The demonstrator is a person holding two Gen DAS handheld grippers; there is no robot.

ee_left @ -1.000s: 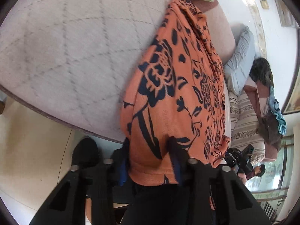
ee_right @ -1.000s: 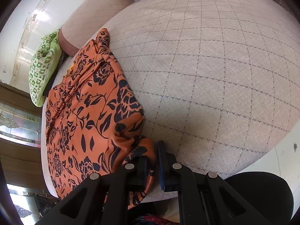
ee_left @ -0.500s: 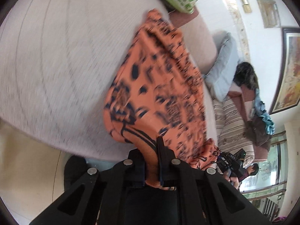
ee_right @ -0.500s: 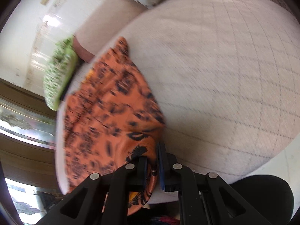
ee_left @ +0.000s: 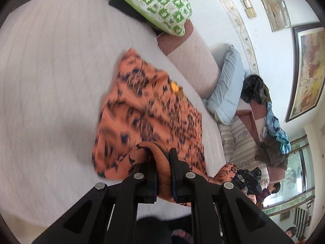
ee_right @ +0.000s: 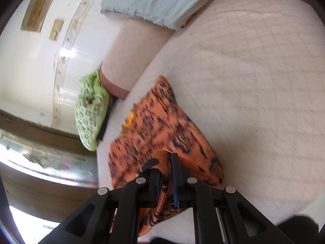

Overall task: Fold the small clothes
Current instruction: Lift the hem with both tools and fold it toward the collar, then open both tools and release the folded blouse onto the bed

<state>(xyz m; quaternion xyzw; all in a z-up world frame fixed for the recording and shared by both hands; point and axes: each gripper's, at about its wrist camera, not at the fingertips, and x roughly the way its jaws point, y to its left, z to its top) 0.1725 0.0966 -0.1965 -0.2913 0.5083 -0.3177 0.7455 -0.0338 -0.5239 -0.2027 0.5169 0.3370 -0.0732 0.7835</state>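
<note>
An orange garment with a dark floral print (ee_left: pixel 150 113) lies partly on the pale quilted sofa seat (ee_left: pixel 50 71), blurred by motion. My left gripper (ee_left: pixel 162 158) is shut on a bunched near edge of it, lifted off the seat. In the right wrist view the same garment (ee_right: pixel 160 130) stretches away from my right gripper (ee_right: pixel 164 162), which is shut on another bunched part of its near edge. A small yellow patch (ee_left: pixel 174 87) shows on the cloth's far side.
A green and white patterned pillow (ee_left: pixel 150 2) lies at the far end of the seat, also in the right wrist view (ee_right: pixel 91 113). A light blue cushion (ee_left: pixel 227 89) and a heap of clothes (ee_left: pixel 272 130) sit along the sofa back. A person with a camera (ee_left: pixel 249 181) stands beyond.
The left gripper closed on the garment's edge. Both grippers lifted and swept their edges forward over the seat, so the long spread cloth is now bunched shorter and further onto the sofa.
</note>
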